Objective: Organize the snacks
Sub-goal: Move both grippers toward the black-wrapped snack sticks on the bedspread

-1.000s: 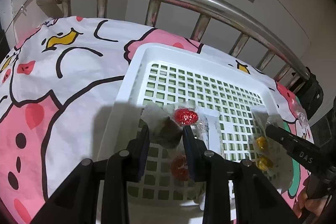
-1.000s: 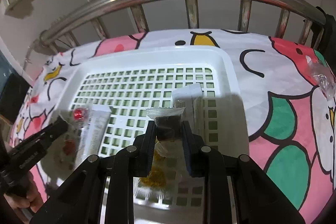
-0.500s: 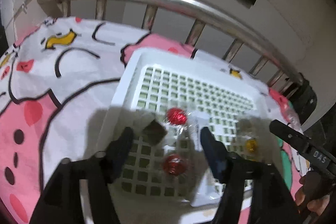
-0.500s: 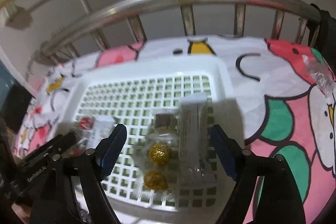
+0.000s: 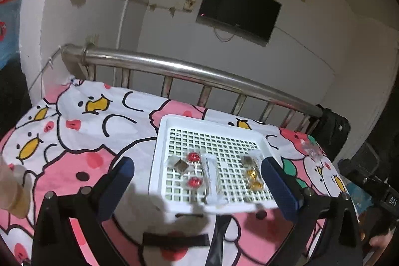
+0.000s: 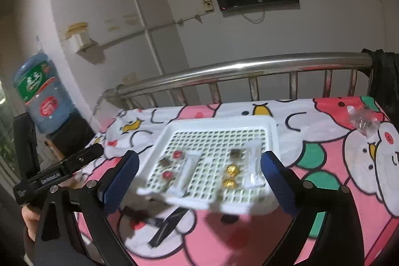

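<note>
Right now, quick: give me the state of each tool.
Left tool: open, holding nothing.
Right tool: open, holding nothing.

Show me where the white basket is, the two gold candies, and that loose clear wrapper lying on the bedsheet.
white basket point(image 6: 219, 122), right wrist view, far rim.
gold candies point(image 6: 231, 169), right wrist view, centre of the farther candy.
clear wrapper point(image 6: 362, 120), right wrist view, middle of the crumpled plastic.

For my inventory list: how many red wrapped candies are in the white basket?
2: one red candy toward the far left of the white basket, another just nearer the camera.
</note>
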Demonstrator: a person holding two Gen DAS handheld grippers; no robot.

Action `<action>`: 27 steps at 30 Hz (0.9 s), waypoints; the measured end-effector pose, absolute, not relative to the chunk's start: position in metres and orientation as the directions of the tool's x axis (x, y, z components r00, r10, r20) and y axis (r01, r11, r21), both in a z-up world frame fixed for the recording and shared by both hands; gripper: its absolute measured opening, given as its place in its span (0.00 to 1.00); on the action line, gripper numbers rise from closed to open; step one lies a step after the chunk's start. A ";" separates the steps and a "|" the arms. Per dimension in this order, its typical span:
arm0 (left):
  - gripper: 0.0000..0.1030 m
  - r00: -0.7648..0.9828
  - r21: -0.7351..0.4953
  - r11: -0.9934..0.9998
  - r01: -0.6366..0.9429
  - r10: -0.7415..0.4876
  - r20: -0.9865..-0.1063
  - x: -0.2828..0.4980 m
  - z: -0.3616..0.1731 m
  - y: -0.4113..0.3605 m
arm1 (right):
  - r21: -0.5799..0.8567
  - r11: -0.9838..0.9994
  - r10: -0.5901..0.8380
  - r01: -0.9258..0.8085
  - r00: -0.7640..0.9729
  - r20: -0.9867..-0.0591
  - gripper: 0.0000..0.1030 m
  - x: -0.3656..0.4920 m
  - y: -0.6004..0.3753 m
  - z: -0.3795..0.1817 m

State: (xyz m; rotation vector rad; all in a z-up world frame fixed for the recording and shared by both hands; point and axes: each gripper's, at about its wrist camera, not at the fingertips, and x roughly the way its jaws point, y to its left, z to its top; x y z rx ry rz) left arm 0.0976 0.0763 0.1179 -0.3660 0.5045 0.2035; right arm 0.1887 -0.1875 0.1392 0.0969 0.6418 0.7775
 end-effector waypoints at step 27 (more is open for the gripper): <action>1.00 0.599 -0.108 0.963 -0.247 0.064 -0.798 0.122 -0.012 0.065 | 0.293 0.730 0.609 -0.618 0.393 -0.689 0.96 0.139 -0.167 0.048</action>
